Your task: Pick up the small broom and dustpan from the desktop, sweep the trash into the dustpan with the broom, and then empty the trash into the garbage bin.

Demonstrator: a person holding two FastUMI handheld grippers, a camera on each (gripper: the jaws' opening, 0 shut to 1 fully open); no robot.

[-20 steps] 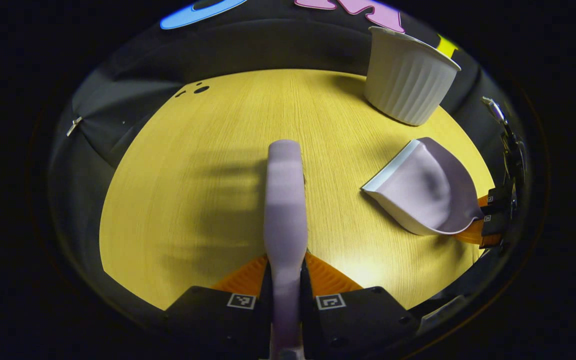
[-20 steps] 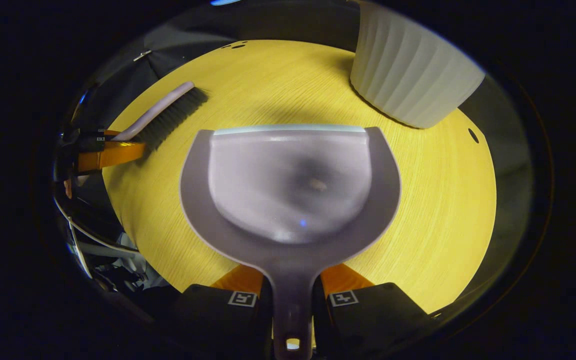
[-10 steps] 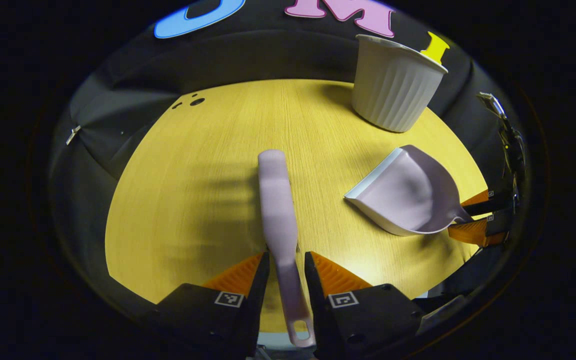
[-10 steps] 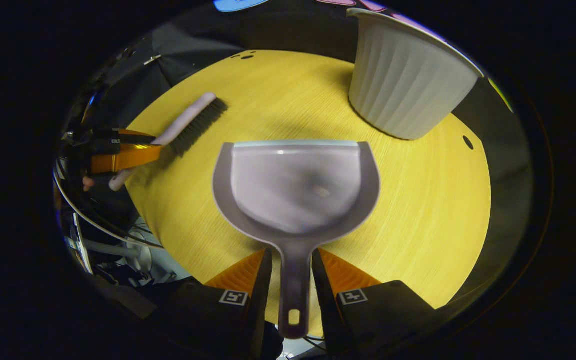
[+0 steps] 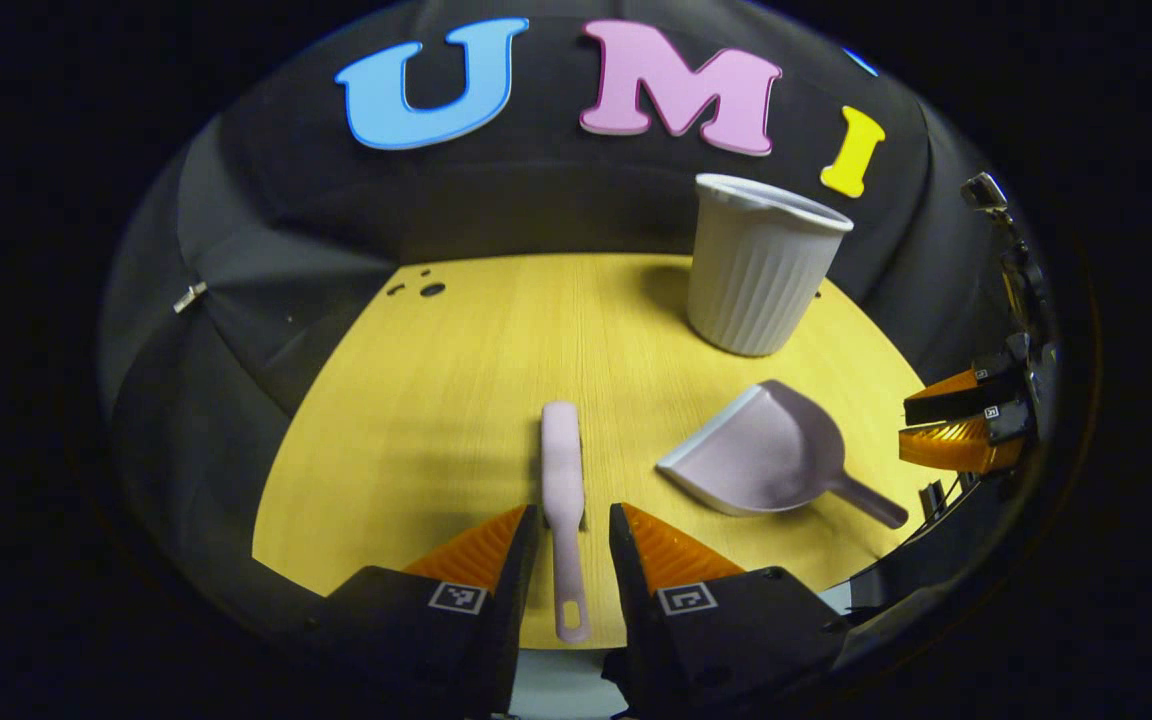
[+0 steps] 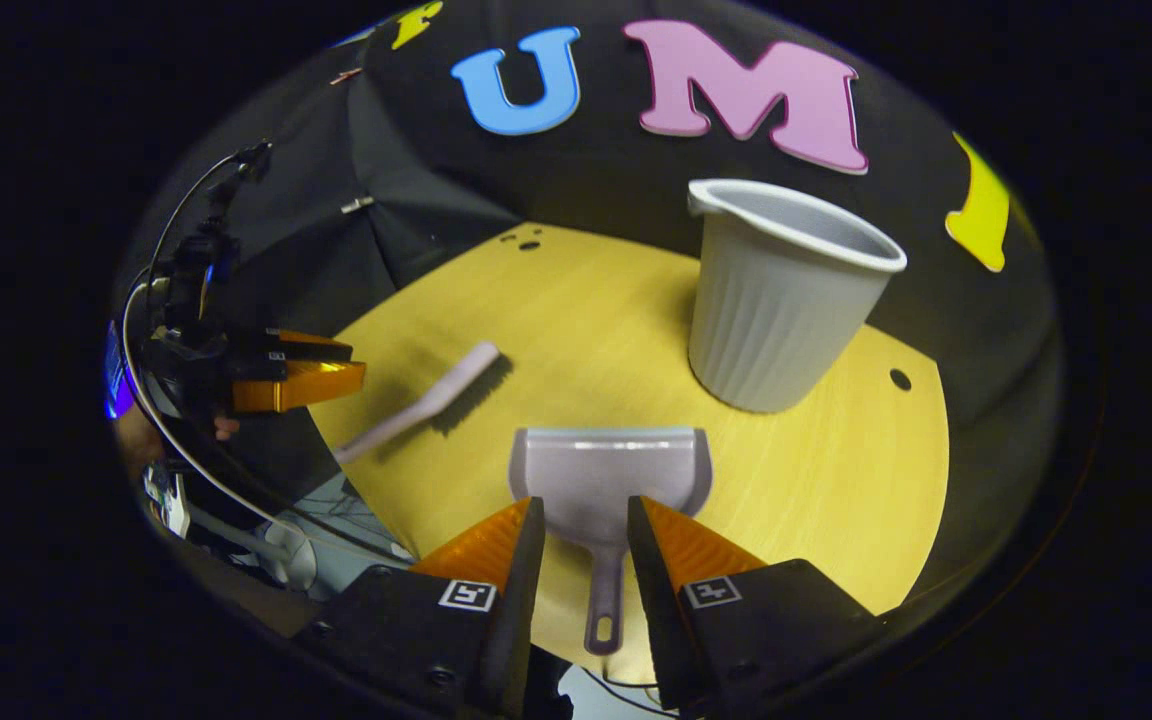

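A small pale lilac broom (image 5: 563,480) lies flat on the round yellow table (image 5: 456,400). Its handle end sits between the fingers of my left gripper (image 5: 573,530), which is open and does not touch it. The matching dustpan (image 6: 606,475) rests on the table, mouth towards the white ribbed garbage bin (image 6: 781,290). Its handle lies loose between the fingers of my open right gripper (image 6: 584,520). In the left gripper view the dustpan (image 5: 761,465) is right of the broom, with the right gripper (image 5: 956,425) beyond it. The right gripper view has the broom (image 6: 426,405) and the left gripper (image 6: 296,372) on its left.
The bin (image 5: 761,265) stands upright at the table's far right, close to the black cloth wall. Small holes (image 5: 426,290) mark the tabletop at the far left. Cables and a hand (image 6: 166,430) hang past the table's left edge.
Both grippers have opened off the broom and dustpan handles and drawn back and up from the table. Broom and dustpan now lie on the tabletop, farther from the cameras.
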